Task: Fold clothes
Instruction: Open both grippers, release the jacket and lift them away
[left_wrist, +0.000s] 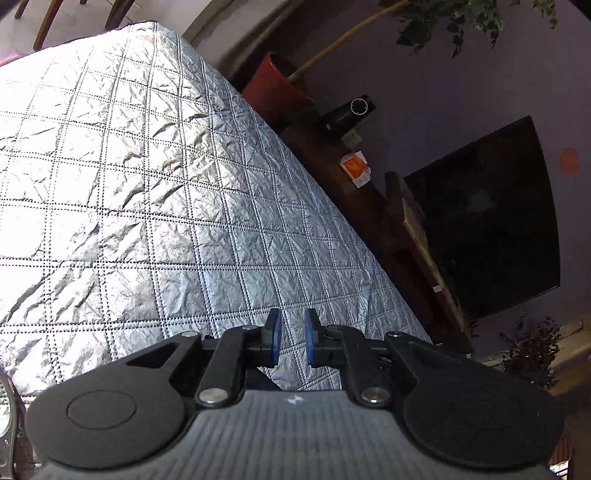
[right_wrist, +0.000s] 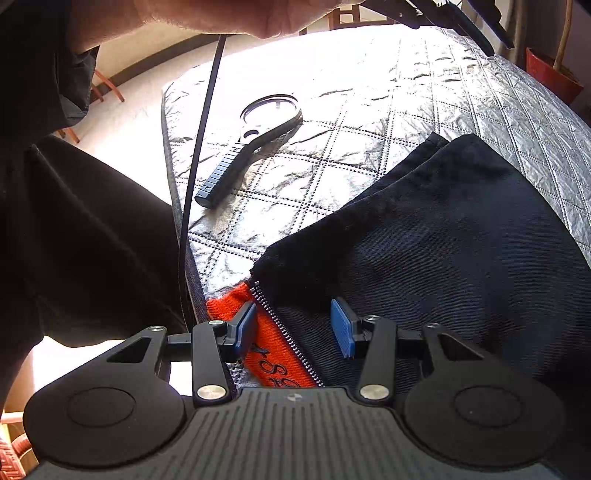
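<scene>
A dark denim garment (right_wrist: 443, 240) lies on the silver quilted cover (right_wrist: 369, 92), with an orange lining (right_wrist: 273, 350) and a zipper (right_wrist: 284, 332) showing at its near edge. My right gripper (right_wrist: 295, 328) points down over that edge. It is open, its blue pads (right_wrist: 341, 328) standing either side of the zipper without pressing on it. In the left wrist view my left gripper (left_wrist: 292, 334) hovers above the bare quilted cover (left_wrist: 129, 166). Its pads are almost together and nothing is between them. The garment is not in that view.
A black magnifier-shaped tool (right_wrist: 251, 144) lies on the cover near its left edge, beside a hanging black cable (right_wrist: 199, 147). A person's dark clothing (right_wrist: 74, 240) fills the left. Past the bed's far edge are a red pot (left_wrist: 273, 85), a wooden cabinet (left_wrist: 369, 203) and a dark screen (left_wrist: 491, 221).
</scene>
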